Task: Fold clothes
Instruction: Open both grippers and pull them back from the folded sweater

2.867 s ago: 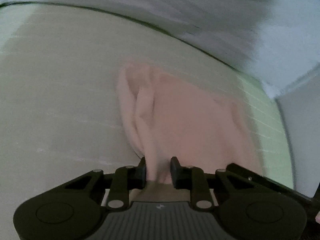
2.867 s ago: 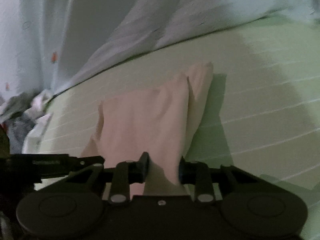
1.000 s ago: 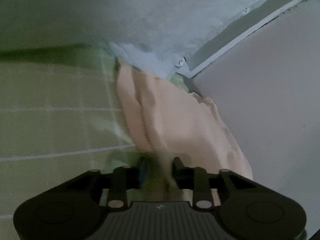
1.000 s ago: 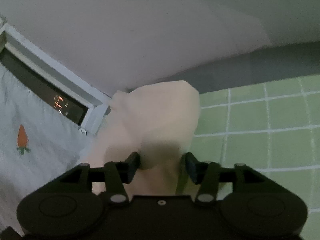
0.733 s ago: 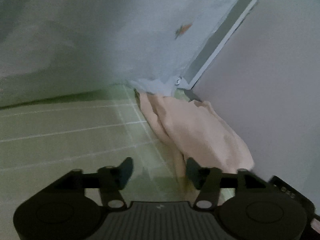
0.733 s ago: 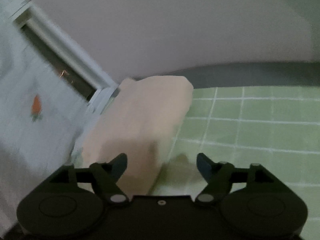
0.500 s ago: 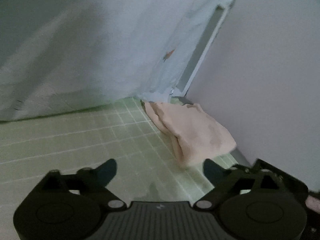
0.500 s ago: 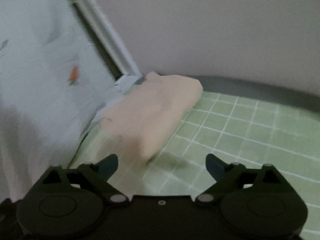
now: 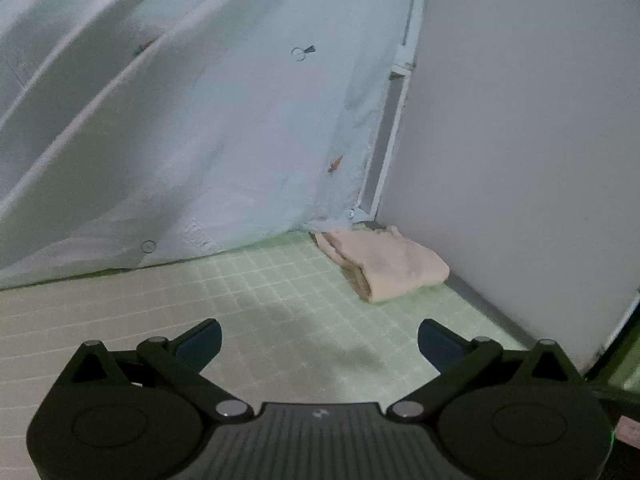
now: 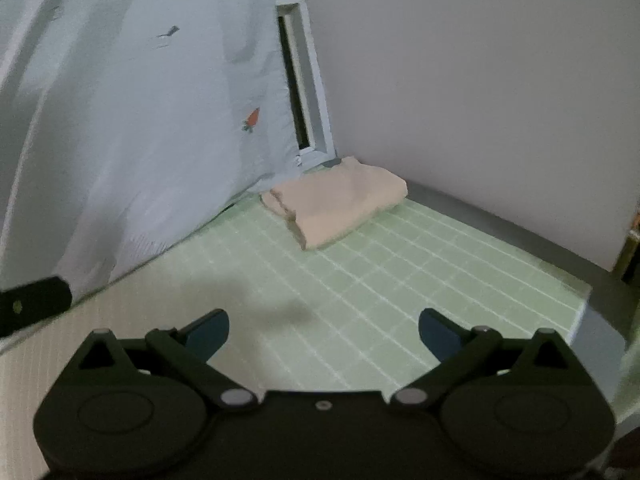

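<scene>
Both grippers' fingers [image 9: 199,343] [image 10: 440,336] opening wide, empty, well clear of folded garment [image 10: 336,206].

The peach-coloured garment [image 9: 390,262] [image 10: 340,204] was folded into a thick, compact bundle with soft wrinkles. It lay flat on the green checked sheet [image 9: 260,292] [image 10: 380,280], in the far corner, at about one o'clock in the left wrist view and twelve o'clock in the right. Its layered open edges faced nine o'clock, its rounded fold faced three o'clock.
</scene>
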Demonstrator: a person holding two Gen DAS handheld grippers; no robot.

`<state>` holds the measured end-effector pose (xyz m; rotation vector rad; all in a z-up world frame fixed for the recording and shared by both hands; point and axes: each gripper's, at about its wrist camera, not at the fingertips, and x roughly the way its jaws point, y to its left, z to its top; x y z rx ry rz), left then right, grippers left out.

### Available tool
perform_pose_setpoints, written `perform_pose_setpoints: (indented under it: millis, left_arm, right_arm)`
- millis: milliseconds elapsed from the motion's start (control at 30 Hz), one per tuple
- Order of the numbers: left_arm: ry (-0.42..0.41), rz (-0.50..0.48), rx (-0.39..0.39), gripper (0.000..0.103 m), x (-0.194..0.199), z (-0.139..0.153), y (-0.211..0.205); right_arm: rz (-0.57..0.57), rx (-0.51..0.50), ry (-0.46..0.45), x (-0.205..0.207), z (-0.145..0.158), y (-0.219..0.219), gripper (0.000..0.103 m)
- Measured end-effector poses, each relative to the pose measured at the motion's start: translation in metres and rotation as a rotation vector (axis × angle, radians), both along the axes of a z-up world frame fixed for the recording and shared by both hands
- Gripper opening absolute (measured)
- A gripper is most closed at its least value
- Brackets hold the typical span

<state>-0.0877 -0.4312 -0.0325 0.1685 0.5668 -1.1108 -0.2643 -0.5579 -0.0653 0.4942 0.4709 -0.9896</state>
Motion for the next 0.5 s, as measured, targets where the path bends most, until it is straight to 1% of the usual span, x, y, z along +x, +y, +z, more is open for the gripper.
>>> perform_pose_setpoints:
  millis: [100, 200, 333, 500]
  left_arm:
    - [-0.036, -0.023, 0.017, 0.103, -0.017, 0.004, 0.018]
    - [-0.035, -0.036, 0.022, 0.103, -0.027, 0.003, 0.030]
    - [-0.025, -0.049, 0.036, 0.103, -0.039, 0.001, 0.043]
    - [-0.045, -0.056, 0.037, 0.103, -0.052, 0.002, 0.057]
  right_arm:
    - [0.012, -0.030, 0.044, -0.011, 0.003, 0.022, 0.102]
    - [0.009, -0.064, 0.078, -0.020, 0.006, 0.039, 0.102]
    - [0.001, -0.080, 0.087, -0.035, 0.008, 0.053, 0.102]
    - [-0.001, -0.079, 0.083, -0.049, 0.008, 0.064, 0.102]
